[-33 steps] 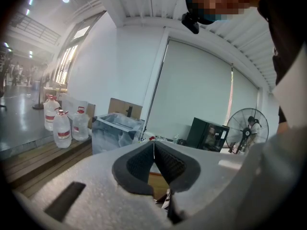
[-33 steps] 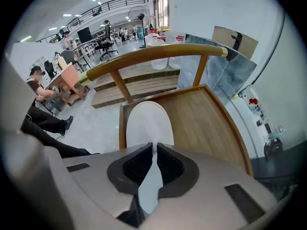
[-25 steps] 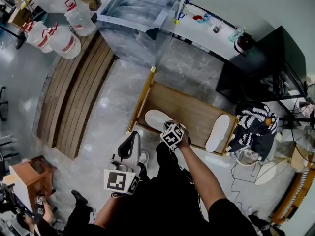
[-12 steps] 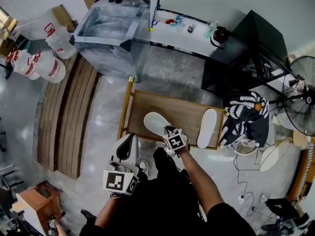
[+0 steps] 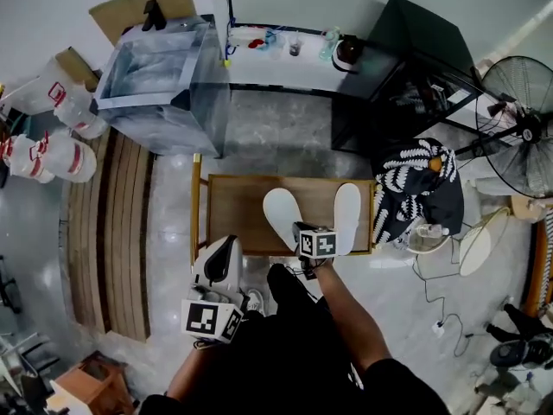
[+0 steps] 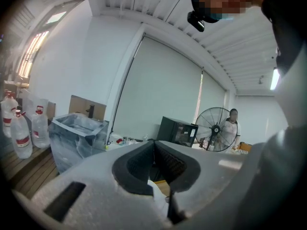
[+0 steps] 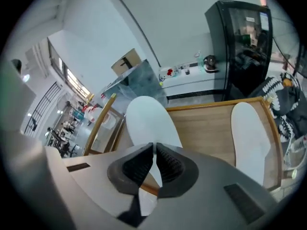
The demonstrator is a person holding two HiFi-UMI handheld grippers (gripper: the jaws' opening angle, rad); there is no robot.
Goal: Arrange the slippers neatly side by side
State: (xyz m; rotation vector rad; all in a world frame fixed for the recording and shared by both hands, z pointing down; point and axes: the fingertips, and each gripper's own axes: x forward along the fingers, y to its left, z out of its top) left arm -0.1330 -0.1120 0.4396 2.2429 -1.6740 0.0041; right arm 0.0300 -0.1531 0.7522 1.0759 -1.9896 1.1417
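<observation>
My right gripper, jaws just tightening, pinches the left flat white slipper by its near end; my left gripper has its jaws pressed together.

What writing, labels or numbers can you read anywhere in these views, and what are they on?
No text can be read in any view.
left marker cube and right marker cube: black-and-white square patterns only, no letters or numbers.
water jugs: red labels, print too small to read.
black cabinet: pale sticker on its door, too blurred to read.
</observation>
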